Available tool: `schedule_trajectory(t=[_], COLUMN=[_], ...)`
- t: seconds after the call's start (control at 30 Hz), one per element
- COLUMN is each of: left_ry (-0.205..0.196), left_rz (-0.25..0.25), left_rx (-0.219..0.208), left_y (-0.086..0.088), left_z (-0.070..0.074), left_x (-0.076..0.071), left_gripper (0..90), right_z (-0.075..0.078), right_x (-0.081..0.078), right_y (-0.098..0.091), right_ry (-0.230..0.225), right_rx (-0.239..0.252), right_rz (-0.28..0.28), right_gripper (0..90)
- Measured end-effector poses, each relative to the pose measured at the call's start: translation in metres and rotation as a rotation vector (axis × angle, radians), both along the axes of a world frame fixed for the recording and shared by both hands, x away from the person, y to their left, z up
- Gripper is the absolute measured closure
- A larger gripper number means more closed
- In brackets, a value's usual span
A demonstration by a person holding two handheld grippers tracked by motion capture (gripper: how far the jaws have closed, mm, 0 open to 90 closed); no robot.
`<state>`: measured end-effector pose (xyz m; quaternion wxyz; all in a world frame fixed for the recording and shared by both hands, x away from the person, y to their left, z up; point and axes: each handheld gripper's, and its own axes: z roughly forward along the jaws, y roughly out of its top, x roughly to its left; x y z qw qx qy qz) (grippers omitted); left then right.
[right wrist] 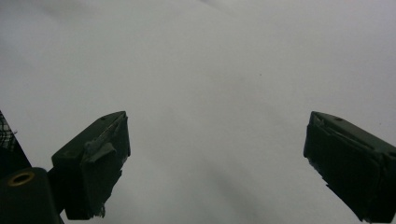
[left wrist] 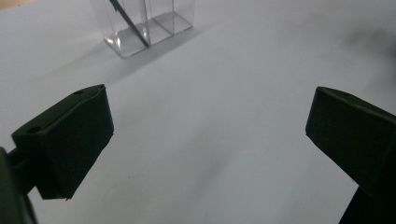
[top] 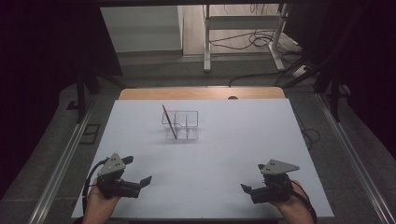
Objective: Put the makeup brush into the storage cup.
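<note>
Clear plastic organiser (top: 181, 125) stands well ahead of both claws, a dark pencil (top: 169, 122) leaning in its left compartment. Left claw (top: 138, 171) and right claw (top: 252, 183) rest on the white worktop (top: 233, 140), jaws wide, empty.

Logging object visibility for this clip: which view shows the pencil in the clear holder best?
The high view: the whole pencil leans in the clear holder. The left gripper view catches its lower part through the wall. The right gripper view faces bare white table.
</note>
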<state>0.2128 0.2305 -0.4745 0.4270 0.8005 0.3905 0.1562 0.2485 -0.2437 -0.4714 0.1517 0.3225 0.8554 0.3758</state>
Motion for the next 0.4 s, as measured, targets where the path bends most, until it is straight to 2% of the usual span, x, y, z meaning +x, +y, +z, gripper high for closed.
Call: schedule_trajectory(t=[0.23,0.3,0.4], left_ry=[0.033,0.042,0.036], left_rz=[0.008,0.006,0.011], left_rx=[0.076,0.083,0.068], left_y=[0.0,0.0,0.001], left_z=[-0.014,-0.015,-0.014], left_x=[-0.007,-0.008,-0.007], left_gripper=[1.3,1.1,1.2], right_z=[0.0,-0.001,-0.002], right_x=[0.0,0.0,0.001], right_y=[0.0,0.0,0.0], right_ry=[0.003,0.006,0.005], right_rx=[-0.001,-0.002,-0.009], right_rz=[0.0,-0.001,-0.002], right_gripper=[7.6,7.6,7.4])
